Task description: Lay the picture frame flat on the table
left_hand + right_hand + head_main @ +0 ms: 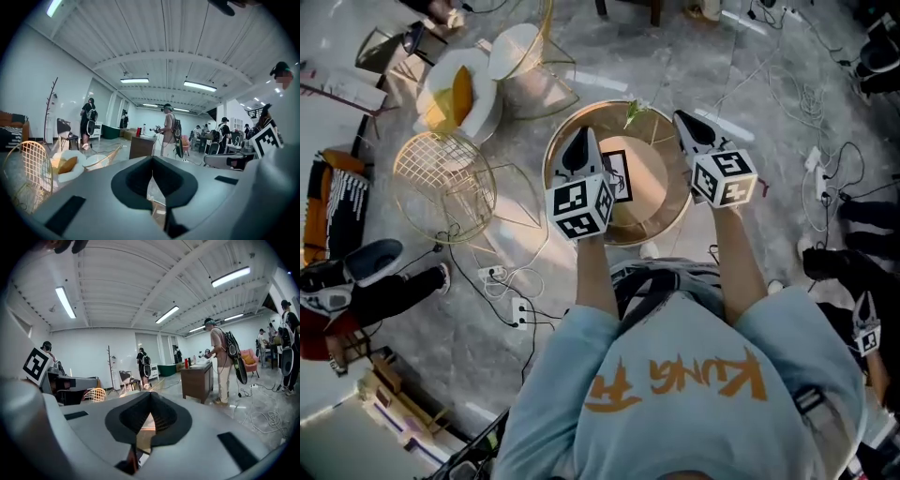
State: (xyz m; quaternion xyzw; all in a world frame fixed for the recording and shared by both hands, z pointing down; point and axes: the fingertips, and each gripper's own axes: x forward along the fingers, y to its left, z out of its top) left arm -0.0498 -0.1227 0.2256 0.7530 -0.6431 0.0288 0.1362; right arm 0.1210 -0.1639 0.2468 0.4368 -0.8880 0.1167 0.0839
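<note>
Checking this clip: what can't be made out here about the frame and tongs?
1. Picture frame: in the head view the left tongs cover its left side; standing or flat is unclear.
2. Both gripper views: each tongs' own body blocks the table, so no frame shows.
3. Green thing at the table's far rim: too small to name.

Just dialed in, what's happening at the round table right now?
A person holds the left gripper and right gripper over the round table, jaws together on both and nothing held. The picture frame sits on the table, partly hidden by the left gripper, not gripped. Whether it already lies flat is unclear from above.
</note>
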